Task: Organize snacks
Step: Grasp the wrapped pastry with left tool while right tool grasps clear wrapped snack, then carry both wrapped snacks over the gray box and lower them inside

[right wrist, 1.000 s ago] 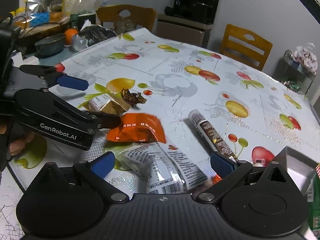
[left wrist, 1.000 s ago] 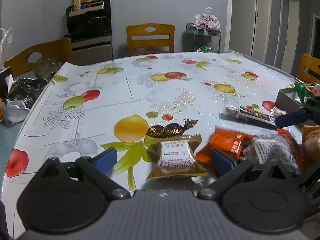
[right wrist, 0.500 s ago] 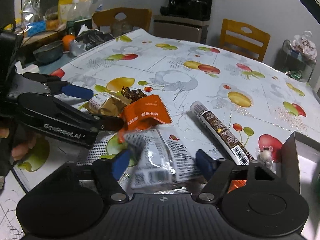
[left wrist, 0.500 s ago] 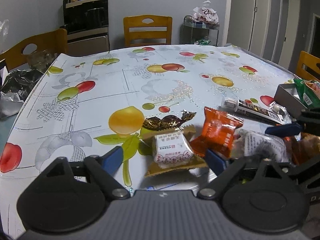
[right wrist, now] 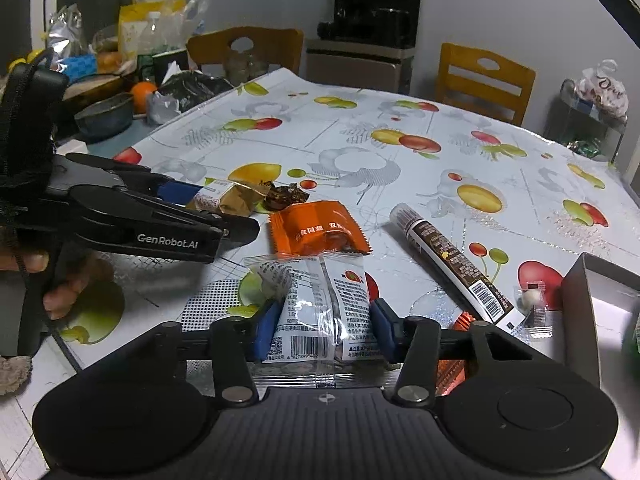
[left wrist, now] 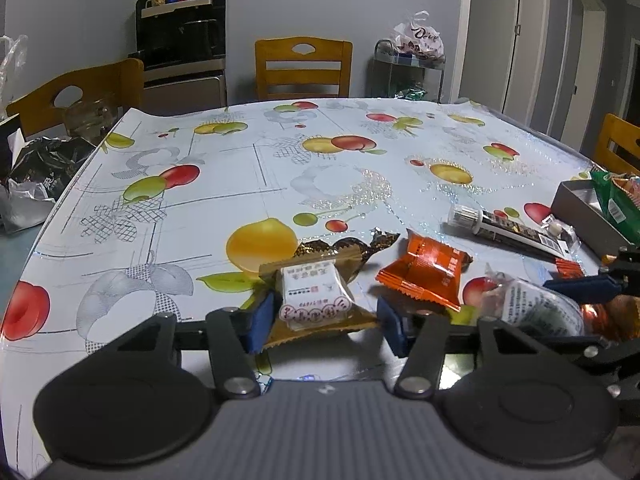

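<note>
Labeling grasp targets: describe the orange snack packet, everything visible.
The orange packet is a glossy foil-like pillow pouch with crimped, zigzag end seals and pale printed characters across its face. It looks sealed and puffed, a rounded lump showing through the middle. It lies flat on the fruit-print tablecloth, between the gold-wrapped snack and the long brown tube. Its near edge seems to meet or overlap the clear packet. Neither tool touches it.
</note>
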A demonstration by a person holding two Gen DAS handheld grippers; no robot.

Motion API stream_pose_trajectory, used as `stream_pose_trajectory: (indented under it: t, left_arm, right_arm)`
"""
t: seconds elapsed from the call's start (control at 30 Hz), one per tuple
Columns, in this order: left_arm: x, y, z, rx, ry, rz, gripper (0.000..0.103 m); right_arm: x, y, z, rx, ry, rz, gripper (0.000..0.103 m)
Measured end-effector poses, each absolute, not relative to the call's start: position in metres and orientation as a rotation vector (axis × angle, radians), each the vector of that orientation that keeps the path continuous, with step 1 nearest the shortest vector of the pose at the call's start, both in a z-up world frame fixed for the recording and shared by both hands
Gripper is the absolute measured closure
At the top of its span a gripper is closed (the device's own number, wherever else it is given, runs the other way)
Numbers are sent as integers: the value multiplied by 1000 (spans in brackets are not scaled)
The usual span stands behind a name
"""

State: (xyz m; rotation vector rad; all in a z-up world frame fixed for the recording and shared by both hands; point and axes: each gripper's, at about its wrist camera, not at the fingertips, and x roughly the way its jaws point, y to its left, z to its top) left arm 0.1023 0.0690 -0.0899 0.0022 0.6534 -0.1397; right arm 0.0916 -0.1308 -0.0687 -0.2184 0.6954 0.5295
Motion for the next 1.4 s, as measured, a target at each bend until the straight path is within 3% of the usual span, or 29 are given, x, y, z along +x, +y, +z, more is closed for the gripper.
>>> stream_pose_trajectory:
  t: [0.67,0.93,1.23,1.3,1.33,1.37,1.4]
  left_arm:
    - [63,70,-70,27,614,-97,53]
    - [29,62,-49,72,608,-124,53]
    - [-3,50,-64,99,672,-185,53]
    - [-8,50,-66,97,680,-184,53]
    - [-9,50,-66,96,682,-183,53]
    - [-11,51,-66,96,683,-181,53]
    - [-13,51,-66,98,684,-181,53]
  right_arm:
    - [62,-148,-52,-182,635,553,71]
    - [45,-149,-48,-209,657,605,72]
    - [26,-142,-51,-285,675,663,70]
    - [26,-140,-52,-283,688,676,54]
    - [26,-140,-51,-284,683,673,36]
    - [25,-139,-51,-290,667,668,24]
    - [25,-138,-50,-305,652,665,22]
